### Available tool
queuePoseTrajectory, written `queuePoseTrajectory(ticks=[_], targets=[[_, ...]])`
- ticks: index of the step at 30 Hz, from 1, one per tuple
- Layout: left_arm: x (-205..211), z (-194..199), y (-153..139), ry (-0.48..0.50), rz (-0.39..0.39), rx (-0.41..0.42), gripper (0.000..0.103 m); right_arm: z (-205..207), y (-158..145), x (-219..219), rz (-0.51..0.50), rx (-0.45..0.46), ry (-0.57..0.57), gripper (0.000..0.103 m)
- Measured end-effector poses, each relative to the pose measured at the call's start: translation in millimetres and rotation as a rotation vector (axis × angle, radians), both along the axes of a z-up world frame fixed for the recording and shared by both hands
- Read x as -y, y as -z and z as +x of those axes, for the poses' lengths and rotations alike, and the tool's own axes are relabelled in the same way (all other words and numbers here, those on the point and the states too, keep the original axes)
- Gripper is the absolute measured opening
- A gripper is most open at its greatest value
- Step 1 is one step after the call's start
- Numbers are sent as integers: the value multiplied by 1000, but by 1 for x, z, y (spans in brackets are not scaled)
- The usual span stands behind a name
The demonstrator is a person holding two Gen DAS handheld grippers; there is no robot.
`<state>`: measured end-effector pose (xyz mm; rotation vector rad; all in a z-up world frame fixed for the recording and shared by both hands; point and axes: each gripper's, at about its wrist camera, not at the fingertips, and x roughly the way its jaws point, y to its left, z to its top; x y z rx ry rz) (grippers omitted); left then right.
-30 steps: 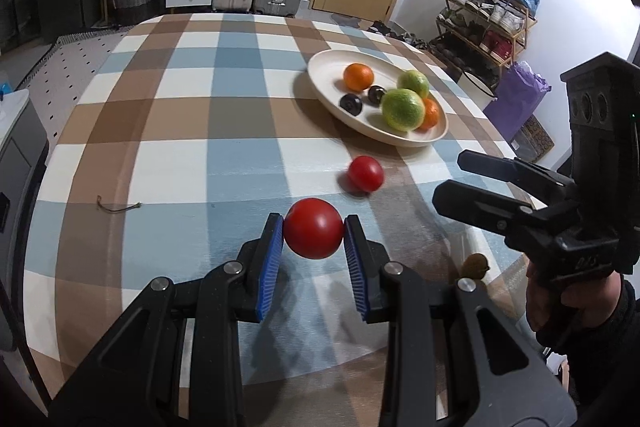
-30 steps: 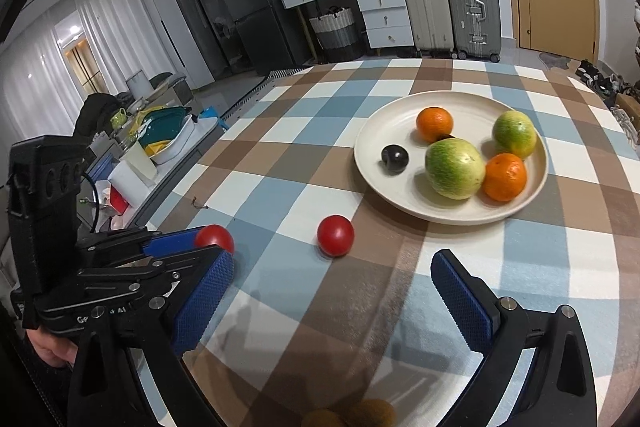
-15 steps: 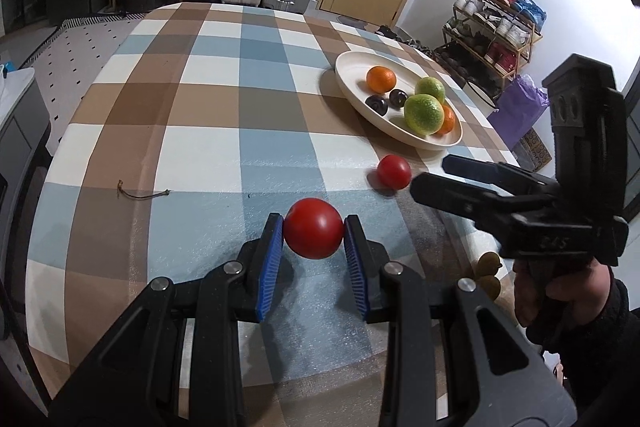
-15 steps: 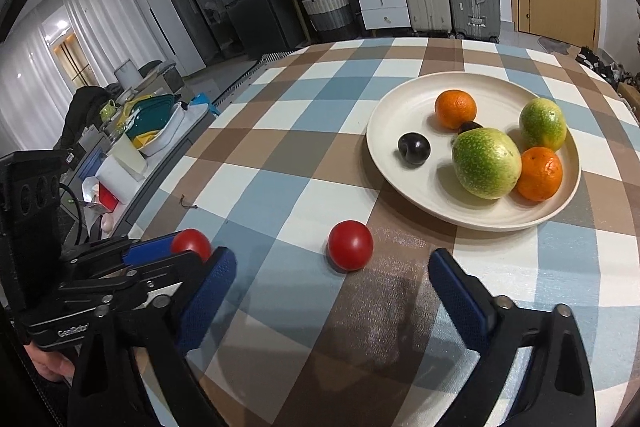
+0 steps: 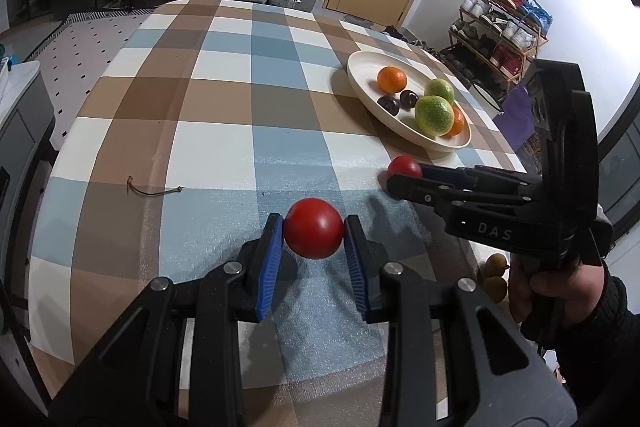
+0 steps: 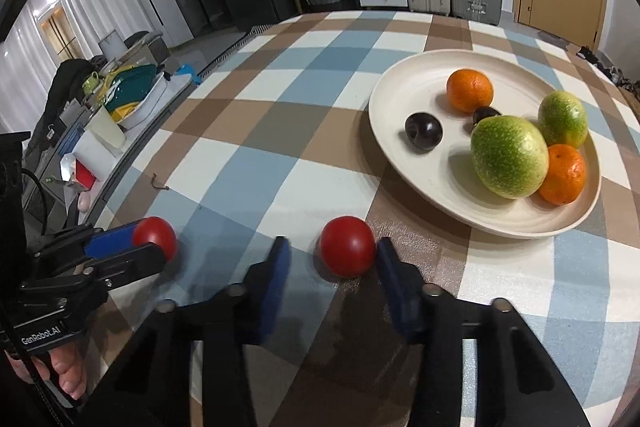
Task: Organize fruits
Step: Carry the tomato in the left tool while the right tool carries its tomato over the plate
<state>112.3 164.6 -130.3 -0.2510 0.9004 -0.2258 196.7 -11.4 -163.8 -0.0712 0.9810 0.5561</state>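
Jaws of the right gripper (image 6: 330, 259) have just been closing around the loose red tomato (image 6: 347, 246) on the checked tablecloth (image 6: 256, 155). Its right pad touches the fruit; a gap remains at the left pad, so no clamp is made yet. Jaws of the left gripper (image 5: 313, 241) are clamped on a second red tomato (image 5: 314, 233), held just above the cloth.

To complete the grasp well:
- Centre the loose tomato between the pads before closing fully, since one-sided contact is likely to roll it aside.
- Close only until both pads seat; the skin probably bruises under heavy pressure.
- Lift straight up before moving toward the cream plate (image 6: 400, 163), which lies near, beyond the tomato and to its right.
- Set each tomato on the bare near-left floor of the plate, clear of the dark plum (image 6: 423, 131) and green fruit (image 6: 509, 157).
- Keep the two grippers apart.
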Motion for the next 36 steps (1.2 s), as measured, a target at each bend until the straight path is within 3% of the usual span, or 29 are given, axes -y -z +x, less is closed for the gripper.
queuePoseTrajectory(ticks=[2,20,27,36], targets=[[0,1,0,-4,4,-3,28,0,2,1,10,-8,-10,28],[35,30,-23,63,-2,17,28,-16,-49,55,177,99,16,28],[54,58,-41,83,8,49,28,-8,-71,77,220,150,31,28],[86,106,-48,107,13,53,28,21,-75,103,263,141,64,28]])
